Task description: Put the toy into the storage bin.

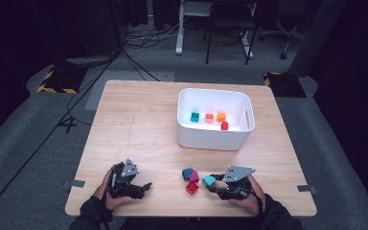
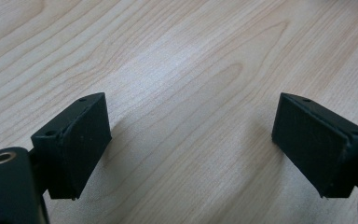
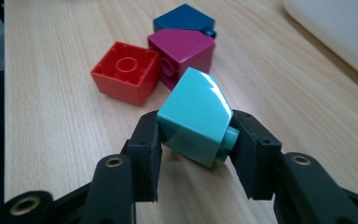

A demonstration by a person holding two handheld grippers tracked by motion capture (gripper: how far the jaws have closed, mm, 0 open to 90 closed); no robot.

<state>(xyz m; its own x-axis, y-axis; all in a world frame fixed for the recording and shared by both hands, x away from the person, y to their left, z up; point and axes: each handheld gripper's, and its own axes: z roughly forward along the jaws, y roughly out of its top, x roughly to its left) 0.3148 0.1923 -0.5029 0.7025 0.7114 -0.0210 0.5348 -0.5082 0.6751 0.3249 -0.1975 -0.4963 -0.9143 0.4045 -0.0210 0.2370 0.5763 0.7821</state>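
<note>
My right gripper (image 3: 195, 135) is shut on a teal brick (image 3: 193, 114), which sits tilted between its jaws low over the table. The same gripper (image 1: 212, 183) and teal brick (image 1: 209, 180) are near the table's front edge in the high view. Just beyond lie a red brick (image 3: 126, 72) turned studs-down, a magenta brick (image 3: 184, 51) and a blue brick (image 3: 184, 18), close together. My left gripper (image 2: 191, 107) is open over bare wood with nothing between its jaws. It rests at the front left (image 1: 143, 187).
A white bin (image 1: 213, 136) stands at the back right of the wooden table (image 1: 134, 120), holding several small bricks in teal, orange and red. Its wall (image 3: 340, 32) is at the upper right of the right gripper view. Chairs and cables lie beyond the table.
</note>
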